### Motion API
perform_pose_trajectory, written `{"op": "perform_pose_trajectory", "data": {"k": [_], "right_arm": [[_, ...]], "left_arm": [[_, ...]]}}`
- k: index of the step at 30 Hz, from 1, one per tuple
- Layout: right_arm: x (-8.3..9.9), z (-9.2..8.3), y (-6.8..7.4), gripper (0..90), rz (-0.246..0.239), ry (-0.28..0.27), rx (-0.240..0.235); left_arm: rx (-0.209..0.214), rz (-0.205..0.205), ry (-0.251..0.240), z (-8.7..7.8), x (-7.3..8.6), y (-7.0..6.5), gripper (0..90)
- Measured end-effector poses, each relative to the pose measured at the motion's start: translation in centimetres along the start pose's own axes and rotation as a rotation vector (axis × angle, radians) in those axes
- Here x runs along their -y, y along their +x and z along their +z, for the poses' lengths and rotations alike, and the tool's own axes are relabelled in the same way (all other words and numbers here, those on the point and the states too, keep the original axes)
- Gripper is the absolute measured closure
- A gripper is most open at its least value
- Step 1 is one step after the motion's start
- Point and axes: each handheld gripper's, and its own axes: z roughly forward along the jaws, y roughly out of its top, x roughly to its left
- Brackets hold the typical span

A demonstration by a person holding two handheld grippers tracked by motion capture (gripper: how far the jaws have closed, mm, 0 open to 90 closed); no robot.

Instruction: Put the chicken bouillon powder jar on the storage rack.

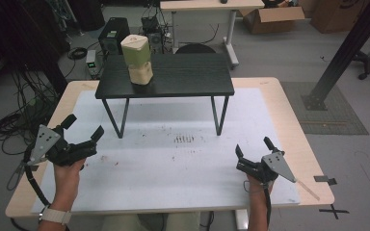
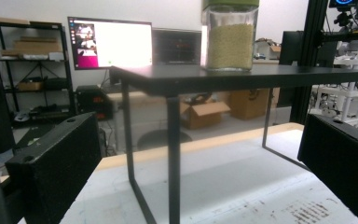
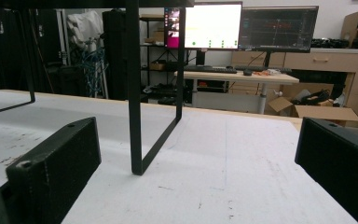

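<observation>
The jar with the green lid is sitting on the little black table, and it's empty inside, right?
Not quite. The jar does sit on the little black table, but it isn't empty: the left gripper view shows it filled with small pale grains up to its green lid.

A jar point(image 1: 137, 57) stands on the left part of a small stand point(image 1: 183, 82), which stands at the far side of the table point(image 1: 270, 101). Both grippers lie nearer, left point(image 1: 83, 130) and right point(image 1: 253, 147).

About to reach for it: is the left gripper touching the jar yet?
Apart. In the high view the left gripper sits open over the white mat, while the jar stands far off on the black stand.
</observation>
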Motion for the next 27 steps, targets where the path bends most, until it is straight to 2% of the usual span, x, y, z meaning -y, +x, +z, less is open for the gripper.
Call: {"op": "perform_pose_trajectory", "data": {"k": [9, 14, 19, 27], "right_arm": [[0.0, 0.0, 0.0, 0.0, -0.002, 0.001, -0.001], [0.0, 0.0, 0.0, 0.0, -0.004, 0.001, 0.0], [0.0, 0.0, 0.1, 0.0, -0.005, -0.001, 0.0], [0.0, 0.0, 0.1, 0.0, -0.005, 0.003, 0.0]], "left_arm": [[-0.022, -0.009, 0.017, -0.4, 2.7, 0.8, 0.2], [-0.042, -0.001, 0.069, -0.5, 4.2, 1.1, 0.2], [-0.048, -0.023, 0.06, -0.6, 5.6, 1.4, 0.2], [-0.063, -0.026, 0.081, -0.9, 7.3, 2.0, 0.2]]}}
